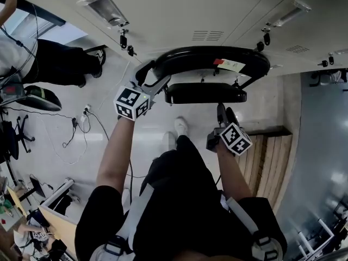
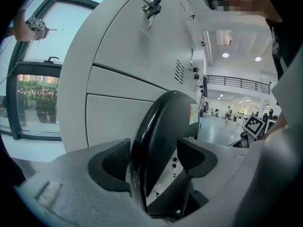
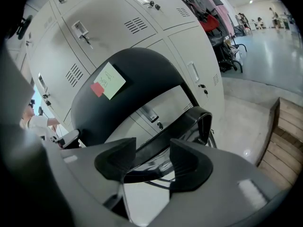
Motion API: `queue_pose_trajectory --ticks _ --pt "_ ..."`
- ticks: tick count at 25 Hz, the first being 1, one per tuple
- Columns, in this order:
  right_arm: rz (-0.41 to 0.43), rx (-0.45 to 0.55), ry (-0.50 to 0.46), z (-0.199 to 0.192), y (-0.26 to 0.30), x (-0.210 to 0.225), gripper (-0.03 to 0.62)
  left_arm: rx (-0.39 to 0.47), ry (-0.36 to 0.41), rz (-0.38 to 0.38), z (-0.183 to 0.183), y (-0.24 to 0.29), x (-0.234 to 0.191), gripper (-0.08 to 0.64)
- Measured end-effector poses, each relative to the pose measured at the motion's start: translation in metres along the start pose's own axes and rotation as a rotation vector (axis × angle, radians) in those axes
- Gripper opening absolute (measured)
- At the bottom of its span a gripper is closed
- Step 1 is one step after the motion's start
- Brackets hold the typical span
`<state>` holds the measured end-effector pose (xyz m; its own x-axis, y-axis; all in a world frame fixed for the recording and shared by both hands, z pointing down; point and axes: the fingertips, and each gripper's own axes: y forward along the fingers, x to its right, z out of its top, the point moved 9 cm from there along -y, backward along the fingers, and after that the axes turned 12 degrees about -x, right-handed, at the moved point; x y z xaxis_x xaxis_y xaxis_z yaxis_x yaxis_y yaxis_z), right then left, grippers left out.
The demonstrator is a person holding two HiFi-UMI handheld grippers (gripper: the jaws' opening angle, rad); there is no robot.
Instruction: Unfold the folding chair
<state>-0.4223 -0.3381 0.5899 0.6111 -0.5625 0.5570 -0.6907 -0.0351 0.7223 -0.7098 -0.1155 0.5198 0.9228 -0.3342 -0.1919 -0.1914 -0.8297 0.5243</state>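
Note:
The black folding chair stands against the white lockers, its curved backrest (image 1: 212,57) above the narrow seat (image 1: 205,93). A red and a pale sticker (image 3: 109,82) are stuck on the backrest (image 3: 137,74). My left gripper (image 1: 149,79) is at the backrest's left end. In the left gripper view its jaws (image 2: 154,157) stand wide open around the backrest's edge (image 2: 165,122), with a gap on the right side. My right gripper (image 1: 223,114) is just in front of the seat. It is open, and the seat's front edge (image 3: 189,124) shows in the gap between its pads (image 3: 152,162).
A wall of lockers (image 1: 179,15) is right behind the chair. A wooden platform (image 1: 272,156) lies to the right. At the left are a person in dark trousers (image 1: 51,61), floor cables (image 1: 81,124) and an office chair base (image 1: 13,135). My own shoes (image 1: 181,126) are under the seat.

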Motion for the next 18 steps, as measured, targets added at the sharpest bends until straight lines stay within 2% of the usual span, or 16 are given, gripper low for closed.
queue_pose_trajectory --ticks 4,7,12,18 --pt "0.011 -0.044 0.024 -0.01 0.009 -0.001 0.244 0.001 0.025 0.022 0.002 0.009 0.001 0.314" --pt "0.035 -0.059 0.114 -0.015 0.017 -0.001 0.26 -0.001 0.067 0.025 0.003 0.012 0.001 0.314" --pt "0.068 -0.064 0.212 -0.016 0.031 -0.005 0.301 0.017 0.05 0.0 0.002 0.008 0.001 0.314" --pt "0.098 -0.08 0.426 -0.032 0.05 -0.007 0.341 -0.019 0.103 -0.056 -0.004 -0.003 0.012 0.313"
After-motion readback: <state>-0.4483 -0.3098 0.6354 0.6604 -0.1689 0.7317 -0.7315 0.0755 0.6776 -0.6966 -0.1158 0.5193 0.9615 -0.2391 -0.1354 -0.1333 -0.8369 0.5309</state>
